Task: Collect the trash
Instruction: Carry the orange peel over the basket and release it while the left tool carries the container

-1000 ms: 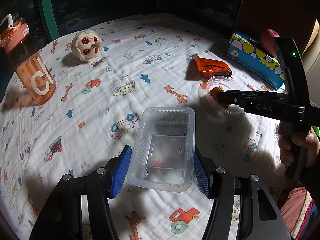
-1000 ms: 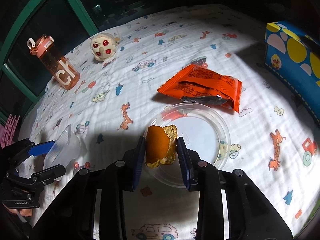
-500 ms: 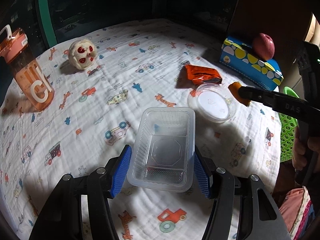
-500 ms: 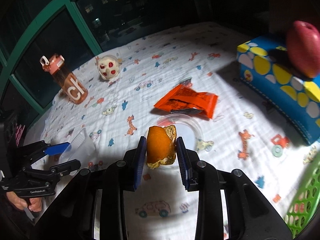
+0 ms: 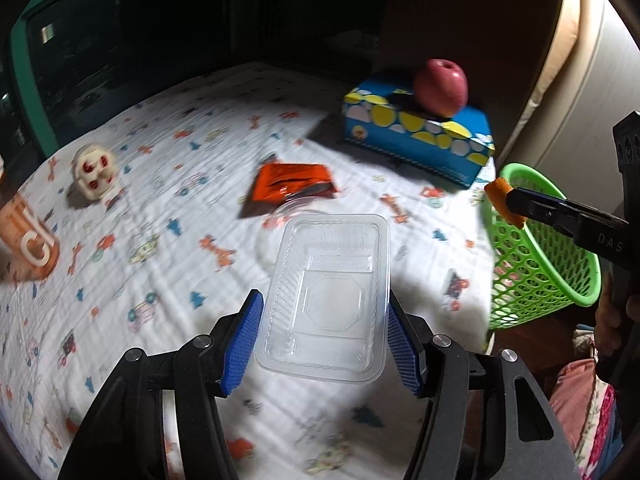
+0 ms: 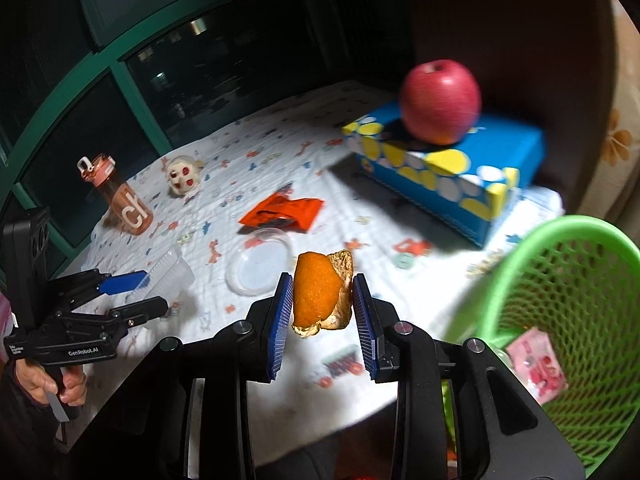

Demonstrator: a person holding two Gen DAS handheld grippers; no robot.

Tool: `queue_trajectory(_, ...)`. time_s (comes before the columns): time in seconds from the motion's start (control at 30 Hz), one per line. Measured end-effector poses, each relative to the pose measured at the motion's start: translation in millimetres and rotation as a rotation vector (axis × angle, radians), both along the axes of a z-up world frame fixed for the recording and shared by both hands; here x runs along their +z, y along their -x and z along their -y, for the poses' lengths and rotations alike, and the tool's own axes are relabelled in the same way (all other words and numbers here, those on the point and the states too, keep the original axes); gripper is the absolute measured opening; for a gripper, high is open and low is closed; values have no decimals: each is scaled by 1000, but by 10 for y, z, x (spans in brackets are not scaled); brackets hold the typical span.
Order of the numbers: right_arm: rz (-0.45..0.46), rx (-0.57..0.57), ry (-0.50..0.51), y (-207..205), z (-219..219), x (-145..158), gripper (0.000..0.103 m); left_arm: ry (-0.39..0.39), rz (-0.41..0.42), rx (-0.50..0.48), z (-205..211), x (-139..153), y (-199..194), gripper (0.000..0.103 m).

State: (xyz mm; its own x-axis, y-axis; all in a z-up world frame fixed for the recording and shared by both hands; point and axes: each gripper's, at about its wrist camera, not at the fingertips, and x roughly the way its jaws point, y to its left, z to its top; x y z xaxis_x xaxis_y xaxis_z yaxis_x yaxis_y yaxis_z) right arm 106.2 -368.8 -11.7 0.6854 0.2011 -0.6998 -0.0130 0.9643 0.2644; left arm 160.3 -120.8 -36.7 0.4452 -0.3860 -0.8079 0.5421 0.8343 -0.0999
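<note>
My left gripper (image 5: pixel 324 340) is shut on a clear plastic container (image 5: pixel 328 296) and holds it above the table. It also shows in the right wrist view (image 6: pixel 168 272). My right gripper (image 6: pixel 322 312) is shut on an orange peel (image 6: pixel 320 296), held in the air just left of the green mesh basket (image 6: pixel 580 308). In the left wrist view the peel (image 5: pixel 502 202) sits at the basket's (image 5: pixel 540 264) near rim. An orange snack wrapper (image 6: pixel 284 212) and a clear round lid (image 6: pixel 260 266) lie on the patterned cloth (image 5: pixel 160 220).
A blue spotted tissue box (image 6: pixel 444 176) with a red apple (image 6: pixel 440 100) on top stands at the back right. An orange water bottle (image 6: pixel 120 196) and a skull-like toy (image 6: pixel 182 176) stand at the far left. A pink packet (image 6: pixel 536 364) lies in the basket.
Both grippers have swung to the right with their loads. The peel has moved off the round lid toward the green basket, which has come into view.
</note>
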Motion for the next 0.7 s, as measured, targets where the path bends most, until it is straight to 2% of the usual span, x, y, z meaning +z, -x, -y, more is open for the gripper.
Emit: queue_trajectory(0.7, -23, -249, 28, 835, 1326, -66, 34, -4, 23, -260, 1751, 279, 350, 58)
